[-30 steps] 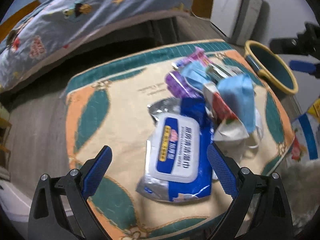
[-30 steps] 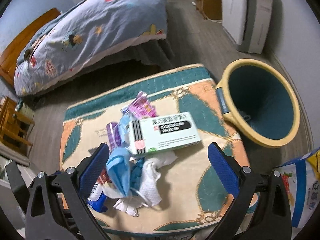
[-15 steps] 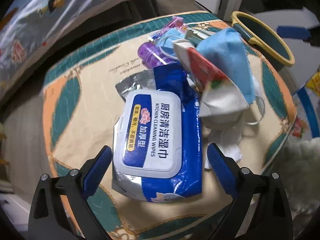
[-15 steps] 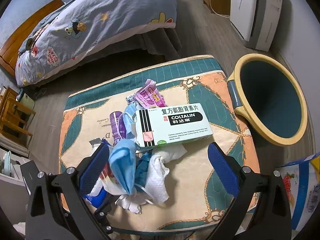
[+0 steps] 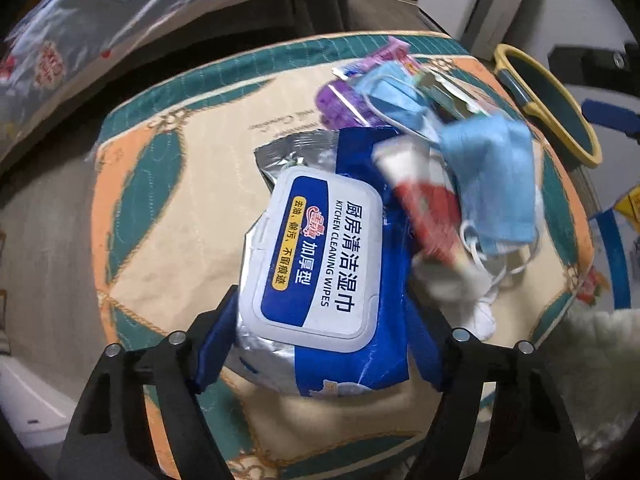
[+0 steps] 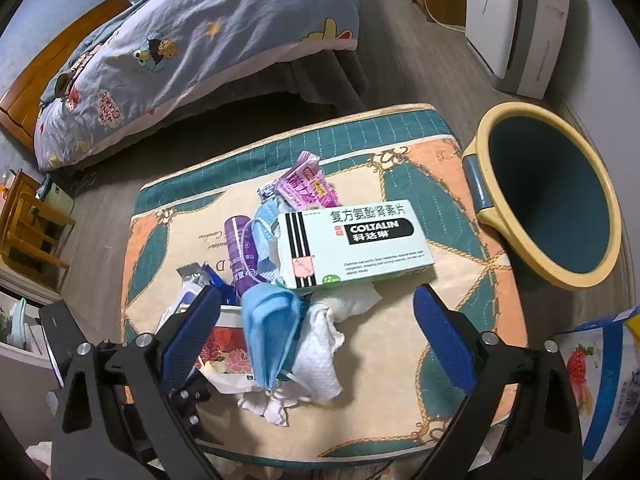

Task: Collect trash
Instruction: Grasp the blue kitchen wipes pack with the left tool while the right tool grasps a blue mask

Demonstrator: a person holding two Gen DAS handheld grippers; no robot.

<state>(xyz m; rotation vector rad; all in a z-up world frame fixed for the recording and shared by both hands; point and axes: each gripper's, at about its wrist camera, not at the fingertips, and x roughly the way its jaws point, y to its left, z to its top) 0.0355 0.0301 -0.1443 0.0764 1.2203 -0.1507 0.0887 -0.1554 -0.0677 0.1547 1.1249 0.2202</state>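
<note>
**Ana:** While the left gripper (image 5: 316,344) points steeply down at the mat (image 5: 168,208), where does the wipes pack (image 5: 320,256) sit?

**Ben:** On the mat's near left part, at the left edge of the trash heap. Its long axis runs from the near edge up and away, tilted a little to the right, with the white lid facing up and the print reading sideways. Its near end lies between the two blue pads.

**Ana:** Clamped?

**Ben:** The jaws are closing around it, and both pads sit right against the pack's sides. I take that as a grip on the pack.

**Ana:** Next along the mat?

**Ben:** Just right of the pack, touching it, a red-and-white wrapper (image 5: 424,200) lies tilted, and a blue face mask (image 5: 496,184) is draped over it. Beyond them, towards the mat's far edge, a purple tube (image 6: 240,252) lies lengthwise, pointing away.

**Ana:** And the medicine box (image 6: 356,244)?

**Ben:** At the mat's middle, on top of the heap, long axis across the mat from left to right and slightly slanted, label up. White tissue (image 6: 320,344) is bunched on its near side.

**Ana:** The right gripper (image 6: 316,344)?

**Ben:** Angled down over the mat's near edge, jaws wide and closing, pads clear of everything; the mask and tissue lie below the gap. The bin (image 6: 496,216) stands off the mat's right edge.
</note>
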